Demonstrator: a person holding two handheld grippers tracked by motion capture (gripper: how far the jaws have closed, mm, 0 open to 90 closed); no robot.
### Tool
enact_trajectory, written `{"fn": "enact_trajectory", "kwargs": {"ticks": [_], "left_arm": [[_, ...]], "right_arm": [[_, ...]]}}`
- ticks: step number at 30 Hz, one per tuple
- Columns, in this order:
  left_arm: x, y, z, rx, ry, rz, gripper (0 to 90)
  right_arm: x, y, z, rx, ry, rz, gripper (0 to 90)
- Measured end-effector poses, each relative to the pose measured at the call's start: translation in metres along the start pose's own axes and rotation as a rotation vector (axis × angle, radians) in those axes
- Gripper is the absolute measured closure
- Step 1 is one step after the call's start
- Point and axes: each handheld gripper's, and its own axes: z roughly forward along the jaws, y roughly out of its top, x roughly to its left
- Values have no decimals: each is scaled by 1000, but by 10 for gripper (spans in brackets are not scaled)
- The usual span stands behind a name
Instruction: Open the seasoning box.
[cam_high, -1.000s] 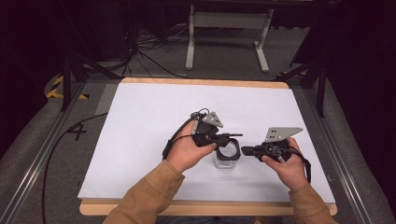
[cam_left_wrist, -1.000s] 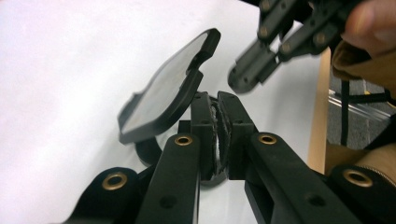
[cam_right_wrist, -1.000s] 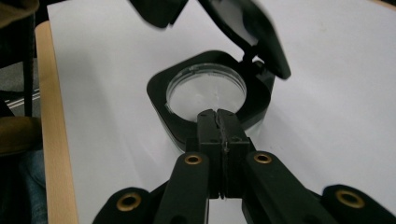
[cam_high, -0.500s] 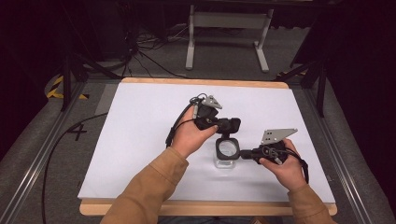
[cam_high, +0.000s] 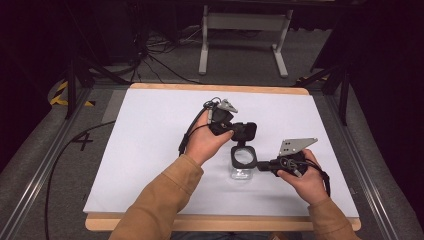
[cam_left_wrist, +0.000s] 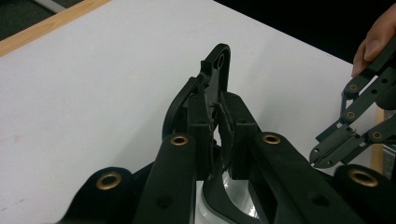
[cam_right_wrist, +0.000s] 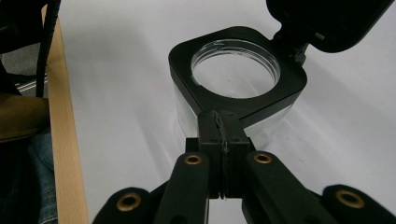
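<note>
Mid-table, the clear container (cam_high: 243, 167) sits with its black collar pinched by the right gripper (cam_high: 263, 165), as before. The left gripper (cam_high: 239, 131), clamped on the hinged lid (cam_high: 245, 131), has swung it further up and back. The container's lower body is hard to make out.

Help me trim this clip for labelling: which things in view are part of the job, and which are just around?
In use:
clear container
its hinged black lid
left gripper
right gripper

Just around:
white table
floor cables
metal stand
</note>
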Motion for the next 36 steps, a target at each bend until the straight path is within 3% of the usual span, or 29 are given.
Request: {"fn": "enact_trajectory", "kwargs": {"ticks": [6, 11, 13, 17, 21, 25, 29, 31, 34, 36], "left_arm": [[-7, -2, -3, 16, -32, 13, 820], [-20, -6, -13, 23, -60, 63, 769], [-25, -8, -23, 15, -37, 87, 734], [-29, -12, -40, -10, -31, 80, 697], [-28, -26, -64, -10, 45, 80, 672], [-21, -42, -82, -5, 75, 43, 615], [-11, -60, -95, 14, 117, 21, 563], [-4, -71, -100, 11, 140, -8, 540], [2, -79, -104, 17, 153, -30, 510], [9, -90, -106, 24, 184, -46, 498]], "right_arm": [[0, 0, -1, 8, 5, -5, 900], [0, 4, -4, -4, 10, -7, 900], [-3, 7, -9, -22, 10, -8, 900], [-10, 11, -15, -31, 2, -8, 880], [-19, 15, -25, -54, -28, 1, 844], [-31, 18, -38, -82, -97, 36, 787], [-43, 16, -45, -59, -148, 83, 721], [-48, 12, -49, -40, -170, 107, 703], [-52, 8, -52, -24, -193, 125, 686], [-57, 2, -56, -15, -212, 146, 673]]}}
